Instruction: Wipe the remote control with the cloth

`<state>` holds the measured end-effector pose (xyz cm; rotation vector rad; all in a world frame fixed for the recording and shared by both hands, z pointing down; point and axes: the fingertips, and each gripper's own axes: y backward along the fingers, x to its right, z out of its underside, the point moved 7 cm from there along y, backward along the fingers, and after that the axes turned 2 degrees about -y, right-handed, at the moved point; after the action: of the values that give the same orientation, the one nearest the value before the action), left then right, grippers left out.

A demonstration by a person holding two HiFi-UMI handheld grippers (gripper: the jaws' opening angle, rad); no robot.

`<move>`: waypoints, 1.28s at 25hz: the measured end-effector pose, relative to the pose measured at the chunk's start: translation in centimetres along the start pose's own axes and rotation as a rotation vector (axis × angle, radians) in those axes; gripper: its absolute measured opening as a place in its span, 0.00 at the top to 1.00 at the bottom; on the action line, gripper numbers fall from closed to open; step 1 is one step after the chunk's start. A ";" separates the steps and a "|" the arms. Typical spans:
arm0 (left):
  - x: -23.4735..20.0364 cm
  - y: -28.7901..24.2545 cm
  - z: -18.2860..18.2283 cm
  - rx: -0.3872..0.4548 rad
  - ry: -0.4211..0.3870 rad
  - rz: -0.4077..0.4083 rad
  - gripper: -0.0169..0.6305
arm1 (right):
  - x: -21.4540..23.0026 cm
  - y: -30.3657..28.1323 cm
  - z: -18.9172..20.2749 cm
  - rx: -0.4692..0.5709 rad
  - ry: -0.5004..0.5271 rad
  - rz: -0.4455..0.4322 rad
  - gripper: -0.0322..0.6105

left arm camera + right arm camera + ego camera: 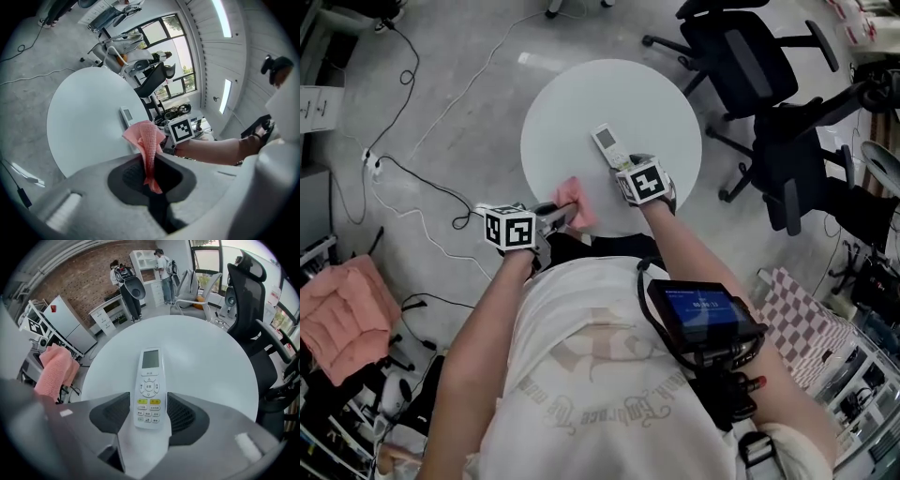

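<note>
One white remote control (149, 385) lies on the round table (581, 103), its lower end clamped by the right gripper (149, 417); button print is unreadable. One pink cloth (149, 140), pinched in the left gripper (151, 164), sits at the table's near edge.

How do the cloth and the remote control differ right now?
The cloth is pink, soft and crumpled; the remote control is white, rigid and straight. The cloth sits bunched in the left gripper; the remote control lies buttons-up on the table, its lower end in the right gripper. Both are clamped between jaws.
</note>
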<state>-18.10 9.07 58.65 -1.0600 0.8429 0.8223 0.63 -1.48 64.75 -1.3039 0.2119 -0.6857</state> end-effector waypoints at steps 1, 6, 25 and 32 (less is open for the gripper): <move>0.0 0.2 -0.2 0.001 -0.004 0.003 0.94 | 0.0 0.2 0.0 0.012 -0.011 0.002 0.55; 0.2 0.5 -1.1 0.005 -0.042 0.013 0.94 | 0.1 2.3 0.3 0.106 -0.077 0.008 0.61; 4.5 0.3 -4.7 0.067 -0.353 -0.014 0.94 | -1.5 15.6 1.2 0.537 -0.061 0.117 0.94; 7.2 0.4 -5.6 0.104 -0.503 -0.013 0.94 | -2.8 19.4 3.1 0.684 -0.058 0.099 0.94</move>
<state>-16.26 4.99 50.64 -0.7186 0.4448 0.9693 6.67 4.59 46.84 -0.6510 -0.0126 -0.5643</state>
